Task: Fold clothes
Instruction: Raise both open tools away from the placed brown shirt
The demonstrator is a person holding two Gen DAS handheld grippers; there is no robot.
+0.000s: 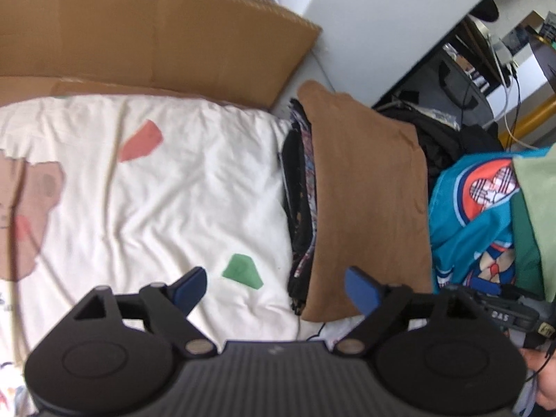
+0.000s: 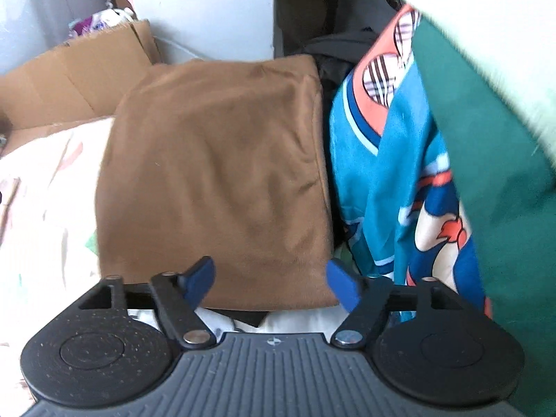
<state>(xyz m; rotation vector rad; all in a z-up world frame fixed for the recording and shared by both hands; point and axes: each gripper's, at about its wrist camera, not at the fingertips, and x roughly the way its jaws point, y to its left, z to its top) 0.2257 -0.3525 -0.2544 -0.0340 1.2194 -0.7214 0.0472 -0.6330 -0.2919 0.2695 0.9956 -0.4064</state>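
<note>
right wrist view: both fingers spread, empty; brown fold (image 2: 215, 180) beside seemingly heaped teal shirt (image 2: 385, 191).

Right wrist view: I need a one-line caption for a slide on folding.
Open right gripper above a folded brown garment, with unfolded blue patterned clothing beside it.

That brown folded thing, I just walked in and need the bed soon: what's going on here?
A person is folding clothes with a two-finger tool in each hand. The brown garment lies folded on a stack of folded clothes beside a cream printed sheet. Both the left tool and the right tool are open and hold nothing. A heap of unfolded clothes, including a blue printed garment and a green one, waits to the right.
</note>
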